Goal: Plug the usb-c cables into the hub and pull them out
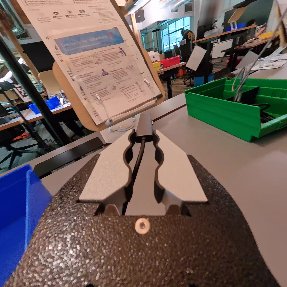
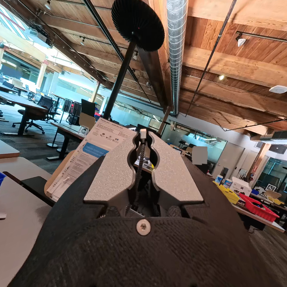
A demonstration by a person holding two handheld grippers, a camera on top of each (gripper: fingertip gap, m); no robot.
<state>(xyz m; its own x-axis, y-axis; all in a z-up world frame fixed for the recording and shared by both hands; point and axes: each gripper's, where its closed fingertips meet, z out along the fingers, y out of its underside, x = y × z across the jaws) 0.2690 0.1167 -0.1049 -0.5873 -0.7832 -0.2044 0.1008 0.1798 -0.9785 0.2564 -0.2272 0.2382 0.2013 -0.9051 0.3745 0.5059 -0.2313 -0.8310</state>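
The left gripper (image 1: 144, 133) clamps the grey hub (image 1: 144, 124) above the grey table (image 1: 209, 155); the right gripper (image 2: 143, 134) pinches a braided usb-c cable (image 2: 140, 160), plug skyward. The printed sheets (image 1: 99, 65) behind stay blurred; the green bin (image 1: 225, 115) is cropped.

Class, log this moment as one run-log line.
left gripper: shut on hub | right gripper: shut on cable plug | plug: not inserted

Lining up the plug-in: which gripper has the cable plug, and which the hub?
The right gripper pinches the silver plug of the braided cable. The left gripper grips the grey hub, with its smooth black lead.
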